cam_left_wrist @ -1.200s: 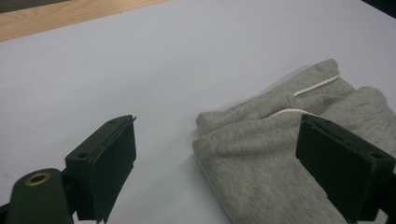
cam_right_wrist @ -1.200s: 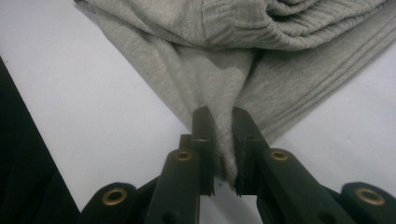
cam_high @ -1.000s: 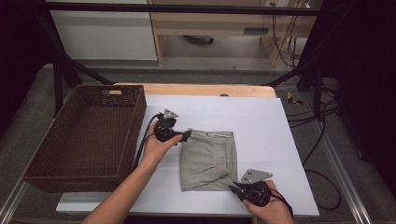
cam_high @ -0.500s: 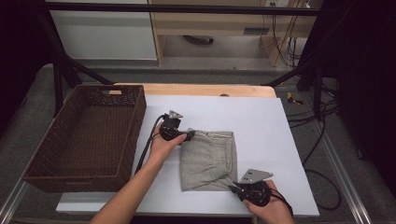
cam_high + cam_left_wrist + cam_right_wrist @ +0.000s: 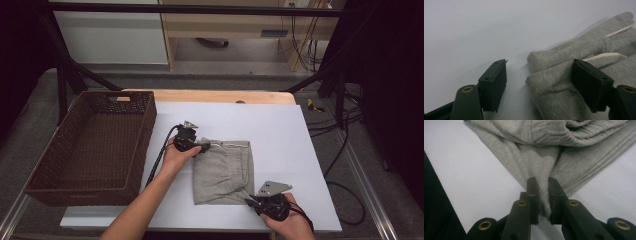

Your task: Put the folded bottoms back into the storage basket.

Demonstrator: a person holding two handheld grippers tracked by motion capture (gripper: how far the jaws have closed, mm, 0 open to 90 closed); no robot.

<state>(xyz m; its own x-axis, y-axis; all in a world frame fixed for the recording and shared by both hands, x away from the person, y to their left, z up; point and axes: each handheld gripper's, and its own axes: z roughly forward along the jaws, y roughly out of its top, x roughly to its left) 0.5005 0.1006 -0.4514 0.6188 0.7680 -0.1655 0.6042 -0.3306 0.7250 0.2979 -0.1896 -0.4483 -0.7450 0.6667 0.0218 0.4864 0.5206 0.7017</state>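
Note:
A folded grey cloth [image 5: 222, 170] with a cream drawstring lies on the white table [image 5: 280, 130]. At the cloth's far left corner, my left gripper [image 5: 204, 146] is open. In the left gripper view this gripper [image 5: 541, 72] has the folded edge of the cloth [image 5: 554, 87] between its jaws, which have just been closing. One pad [image 5: 590, 85] rests against the fabric and the other stands apart from it. At the near right corner, my right gripper [image 5: 248, 201] is shut on the cloth. In the right gripper view that gripper [image 5: 543, 182] pinches a thin fold of the cloth [image 5: 536, 152].
A dark brown wicker basket [image 5: 145, 145] stands at the left of the table, close to my left forearm. Bare white table surface lies right of and beyond the cloth. Cables hang off the table's right side [image 5: 345, 150].
My left hand has come down and a little to the right onto the cloth's far left corner, and its jaws have narrowed. The right hand and the cloth have stayed put.

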